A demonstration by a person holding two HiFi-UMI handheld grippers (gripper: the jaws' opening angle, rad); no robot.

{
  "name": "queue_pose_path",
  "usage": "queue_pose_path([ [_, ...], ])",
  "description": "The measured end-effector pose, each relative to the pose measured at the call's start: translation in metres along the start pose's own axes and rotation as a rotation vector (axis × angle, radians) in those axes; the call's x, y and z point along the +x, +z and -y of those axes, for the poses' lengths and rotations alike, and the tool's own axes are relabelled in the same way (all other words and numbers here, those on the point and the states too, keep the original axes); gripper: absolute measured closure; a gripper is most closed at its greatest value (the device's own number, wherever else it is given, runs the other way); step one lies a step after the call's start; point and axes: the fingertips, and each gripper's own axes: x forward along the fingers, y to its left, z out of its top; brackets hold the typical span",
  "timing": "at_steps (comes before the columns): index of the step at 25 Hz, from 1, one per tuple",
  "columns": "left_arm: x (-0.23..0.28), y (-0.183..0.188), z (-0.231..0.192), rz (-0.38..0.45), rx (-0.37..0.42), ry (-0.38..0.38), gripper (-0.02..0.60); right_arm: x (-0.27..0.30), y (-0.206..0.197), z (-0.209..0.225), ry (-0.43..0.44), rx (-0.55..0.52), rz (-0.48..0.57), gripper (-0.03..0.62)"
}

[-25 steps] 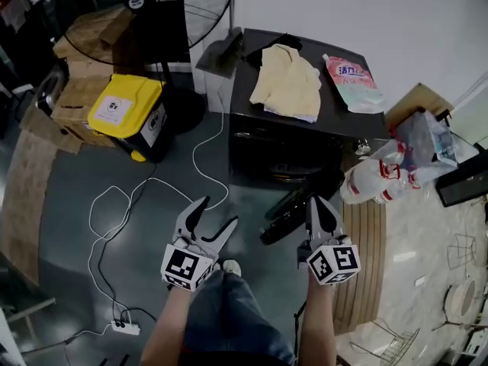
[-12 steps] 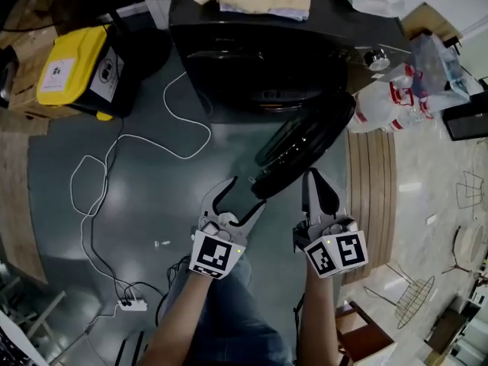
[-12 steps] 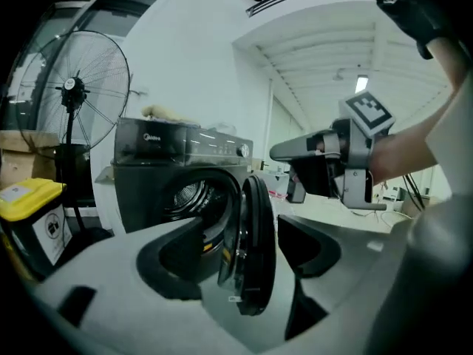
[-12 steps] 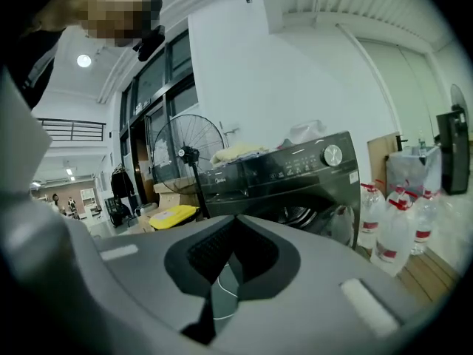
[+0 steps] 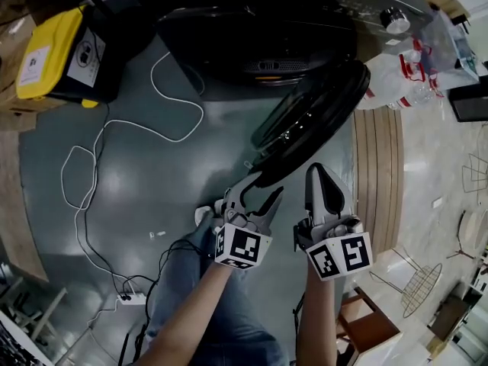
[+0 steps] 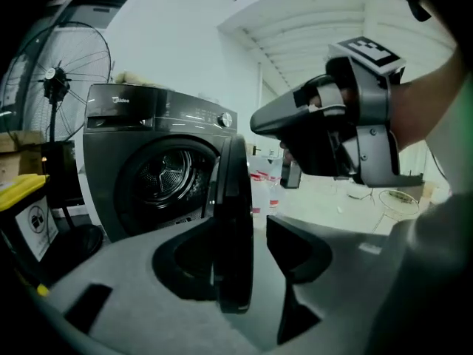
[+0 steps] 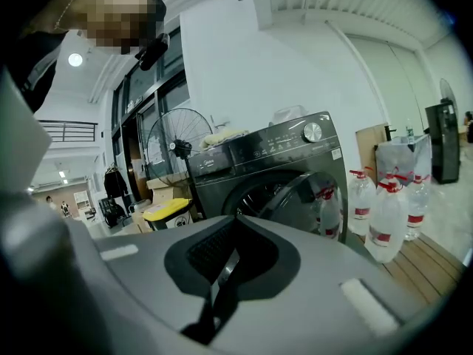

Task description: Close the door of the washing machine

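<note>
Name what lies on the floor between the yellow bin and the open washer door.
A white cable, looping over the grey floor; the head view shows it.

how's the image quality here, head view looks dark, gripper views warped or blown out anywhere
Head view: dim overall, the washing machine nearly black, a soft sheen on the floor. Left gripper view: fisheye, black corners, the door silhouetted against a washed-out wall. Right gripper view: fisheye curving, water bottles clear, foreground soft.
</note>
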Motion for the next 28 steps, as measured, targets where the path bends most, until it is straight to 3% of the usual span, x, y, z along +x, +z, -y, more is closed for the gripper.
queue_pose_path([
  [7,0.015,-0.007,0.002,-0.023,0.013,-0.002,0.465,0.001,-0.001,0.001,0.004,0.007,0.0,0.585],
  [16,0.016,-0.008,-0.008,-0.042,0.01,-0.02,0.516,0.016,0.005,-0.003,0.018,0.0,-0.014,0.585],
  [28,0.021,-0.001,-0.109,-0.102,0.026,-0.057,0.512,0.084,0.032,-0.037,0.101,0.001,-0.009,0.585],
])
